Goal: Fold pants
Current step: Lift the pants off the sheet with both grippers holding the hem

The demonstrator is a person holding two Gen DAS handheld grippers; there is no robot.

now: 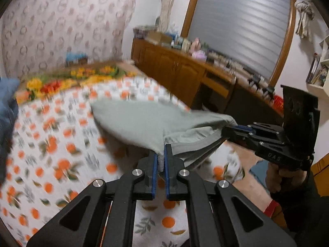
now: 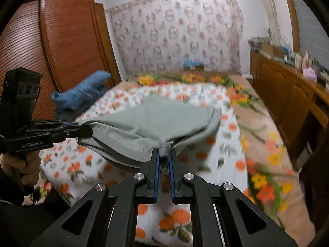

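Note:
Grey-green pants (image 1: 139, 121) hang lifted above the bed, stretched between both grippers. My left gripper (image 1: 161, 154) is shut on one near corner of the pants, a bunch of cloth pinched between its blue pads. My right gripper (image 2: 163, 156) is shut on the other near corner, seen from the left wrist as a black tool (image 1: 228, 131) at the right. In the right wrist view the pants (image 2: 156, 119) sag in the middle and the left gripper (image 2: 86, 130) holds their left end. The far part of the pants still rests on the sheet.
The bed carries an orange-print sheet (image 1: 51, 144) and a flowered blanket (image 2: 261, 135) along its right side. Folded blue clothes (image 2: 82, 94) lie at the bed's left. A wooden sideboard (image 1: 185, 72) with clutter stands right of the bed, a wardrobe (image 2: 61, 41) on the left.

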